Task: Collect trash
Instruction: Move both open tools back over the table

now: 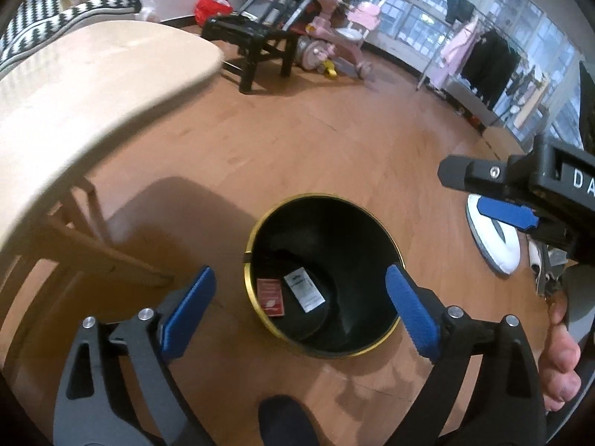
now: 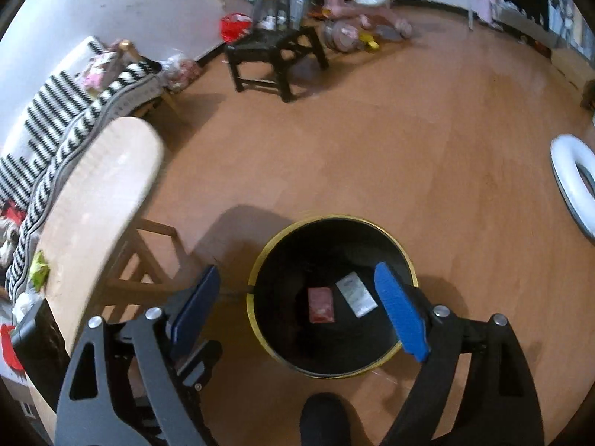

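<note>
- Both grippers, left (image 1: 297, 312) and right (image 2: 297, 310), are hovering over the bin (image 2: 407, 256), jaws spread wide, gripping nothing.
- A red packet (image 2: 321, 304) and a white packet (image 2: 356, 294) are lying inside the bin.
- A green wrapper (image 2: 39, 268) is waiting on the table (image 2: 100, 200), likely next.

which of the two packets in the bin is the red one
The left packet of the two on the bin floor is red. The one to its right is white with dark print and lies nearer the right rim.

Left tool (image 1: 299, 312) gapes empty above black bin (image 1: 372, 230) holding two packets (image 1: 290, 291).
</note>
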Tool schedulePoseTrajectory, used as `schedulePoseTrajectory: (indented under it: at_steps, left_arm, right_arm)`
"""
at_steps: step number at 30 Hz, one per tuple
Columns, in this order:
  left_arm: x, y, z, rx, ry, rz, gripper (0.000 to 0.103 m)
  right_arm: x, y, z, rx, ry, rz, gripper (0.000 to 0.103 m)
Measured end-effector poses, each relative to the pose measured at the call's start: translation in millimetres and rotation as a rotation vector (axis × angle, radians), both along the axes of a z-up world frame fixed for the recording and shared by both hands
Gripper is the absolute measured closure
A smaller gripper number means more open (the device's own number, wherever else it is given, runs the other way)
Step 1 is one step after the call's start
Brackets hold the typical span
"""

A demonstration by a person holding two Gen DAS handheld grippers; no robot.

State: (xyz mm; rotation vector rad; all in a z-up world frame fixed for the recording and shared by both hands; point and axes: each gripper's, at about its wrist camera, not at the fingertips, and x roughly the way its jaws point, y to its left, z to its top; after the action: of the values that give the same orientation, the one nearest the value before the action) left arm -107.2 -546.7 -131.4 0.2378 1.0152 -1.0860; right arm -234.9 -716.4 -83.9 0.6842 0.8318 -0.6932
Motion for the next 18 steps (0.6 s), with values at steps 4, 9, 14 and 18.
schedulePoseTrajectory:
  at_steps: [4, 9, 14, 18]
  left_arm:
    - [14.3, 50.5, 34.9, -0.037, -0.03, 0.045, 0.011]
    - [44.3, 139.7, 81.3, -0.038, -0.174, 0.158, 0.01]
    - [91.7, 258.9, 113.6, -0.011, -0.27, 0.38, 0.009]
    - [125.7, 353.0, 126.0, 0.026, -0.278, 0.568, 0.009]
  right_arm:
    - [26.0, 38.7, 33.5, -0.05, -0.053, 0.091, 0.017]
    - [66.5, 99.3, 69.4, -0.097, -0.122, 0.218, 0.016]
    - [122.2, 186.5, 94.9, -0.129, -0.167, 0.401, 0.016]
    - [167.7, 263.4, 106.0, -0.166, -0.185, 0.551, 0.016]
